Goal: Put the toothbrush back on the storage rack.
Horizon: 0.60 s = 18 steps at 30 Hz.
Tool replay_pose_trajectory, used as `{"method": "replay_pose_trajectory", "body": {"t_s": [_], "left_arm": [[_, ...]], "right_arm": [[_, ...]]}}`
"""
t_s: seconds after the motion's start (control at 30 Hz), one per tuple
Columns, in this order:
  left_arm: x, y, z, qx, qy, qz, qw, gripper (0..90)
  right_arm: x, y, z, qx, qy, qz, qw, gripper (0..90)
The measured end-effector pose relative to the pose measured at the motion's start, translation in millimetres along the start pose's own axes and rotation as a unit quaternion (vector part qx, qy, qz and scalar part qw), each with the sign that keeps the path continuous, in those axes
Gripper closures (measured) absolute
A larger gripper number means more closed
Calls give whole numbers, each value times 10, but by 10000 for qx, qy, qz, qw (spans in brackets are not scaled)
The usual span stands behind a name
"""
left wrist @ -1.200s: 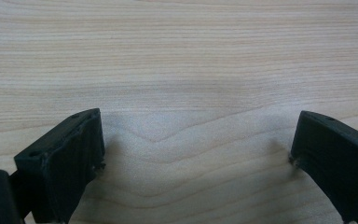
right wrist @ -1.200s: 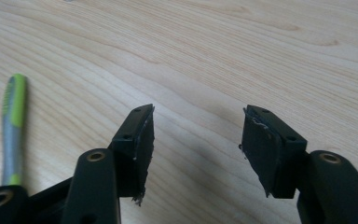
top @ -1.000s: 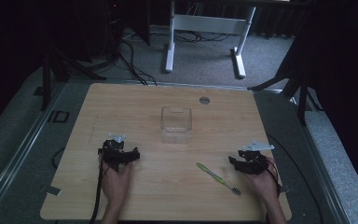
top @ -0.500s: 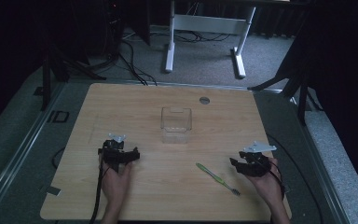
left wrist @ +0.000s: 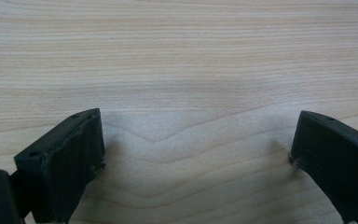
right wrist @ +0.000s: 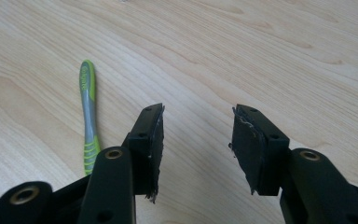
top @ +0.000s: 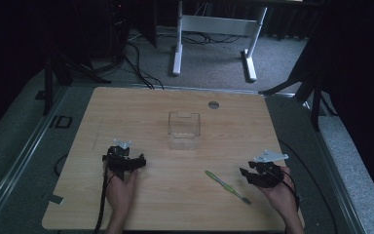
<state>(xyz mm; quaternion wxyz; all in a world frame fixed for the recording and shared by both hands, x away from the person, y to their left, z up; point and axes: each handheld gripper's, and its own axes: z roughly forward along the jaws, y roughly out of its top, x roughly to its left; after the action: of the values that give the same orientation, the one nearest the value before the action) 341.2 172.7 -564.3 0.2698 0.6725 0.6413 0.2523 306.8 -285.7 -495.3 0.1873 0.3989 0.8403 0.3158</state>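
Observation:
A green and grey toothbrush (top: 226, 186) (right wrist: 88, 116) lies flat on the wooden table (top: 141, 112), near the front right. My right gripper (top: 254, 174) (right wrist: 198, 116) hovers just to its right. Its jaws are open and have just been closing, with only bare wood between them. In the right gripper view the toothbrush lies left of the left jaw, not touching it. My left gripper (top: 125, 158) (left wrist: 196, 135) rests at the front left, jaws wide open over bare wood. A clear square plastic container (top: 184, 129) stands upright at the table's middle.
A round cable hole (top: 214, 104) sits in the tabletop behind the container. Beyond the far edge stands a white desk frame (top: 177, 44), with cables on the grey floor. A cable trails from each gripper toward the near edge.
My right gripper has shifted slightly toward the near edge and its jaws stand narrower. The left gripper, the toothbrush and the container have not moved.

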Motion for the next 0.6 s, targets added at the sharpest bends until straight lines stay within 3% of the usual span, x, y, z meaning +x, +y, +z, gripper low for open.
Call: {"method": "replay_pose_trajectory", "body": {"t_s": [0.6], "left_arm": [[0, 0, 0, 0, -1, -2, 10000, 30]], "right_arm": [[89, 67, -70, 134, 170, -185, 9996, 564]]}}
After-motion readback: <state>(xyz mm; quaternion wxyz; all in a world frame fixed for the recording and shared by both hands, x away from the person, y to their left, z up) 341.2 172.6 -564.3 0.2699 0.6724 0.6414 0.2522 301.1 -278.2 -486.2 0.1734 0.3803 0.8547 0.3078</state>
